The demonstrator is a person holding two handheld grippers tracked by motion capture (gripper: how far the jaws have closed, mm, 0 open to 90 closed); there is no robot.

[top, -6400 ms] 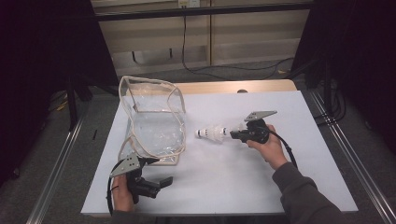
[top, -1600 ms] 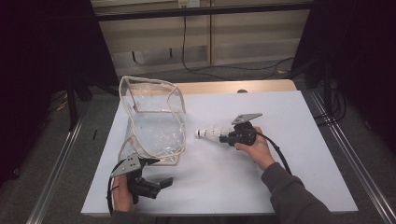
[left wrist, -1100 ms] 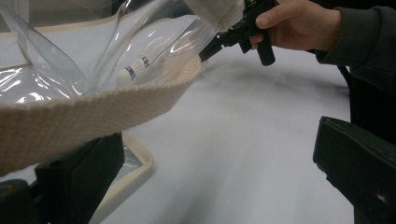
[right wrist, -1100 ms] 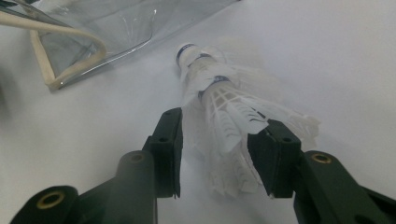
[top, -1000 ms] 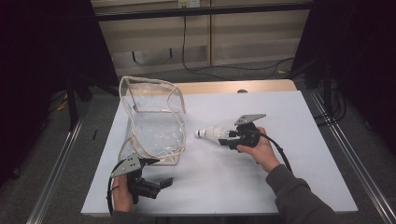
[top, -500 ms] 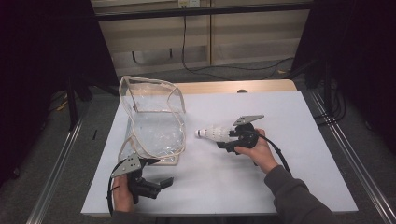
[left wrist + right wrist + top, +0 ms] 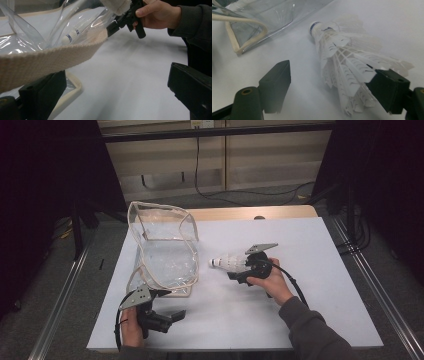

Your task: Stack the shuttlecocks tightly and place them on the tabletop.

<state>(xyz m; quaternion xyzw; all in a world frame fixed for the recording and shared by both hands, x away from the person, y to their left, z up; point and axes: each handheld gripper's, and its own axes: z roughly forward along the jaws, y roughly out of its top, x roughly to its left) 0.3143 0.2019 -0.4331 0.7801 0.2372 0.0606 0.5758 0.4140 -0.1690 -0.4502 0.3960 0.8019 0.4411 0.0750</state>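
High view: one shuttlecock [image 7: 227, 263] between the spread-jawed right gripper [image 7: 240, 270], one clear bag [image 7: 162, 251], left gripper [image 7: 172, 315] spread.

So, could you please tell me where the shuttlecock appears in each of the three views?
High view: shuttlecock at table centre, right of the clear bag.
Left gripper view: upper left, its cork seen through the bag.
Right gripper view: centre right, feathers against one jaw.
Shared landmark: the bag's beige trim.
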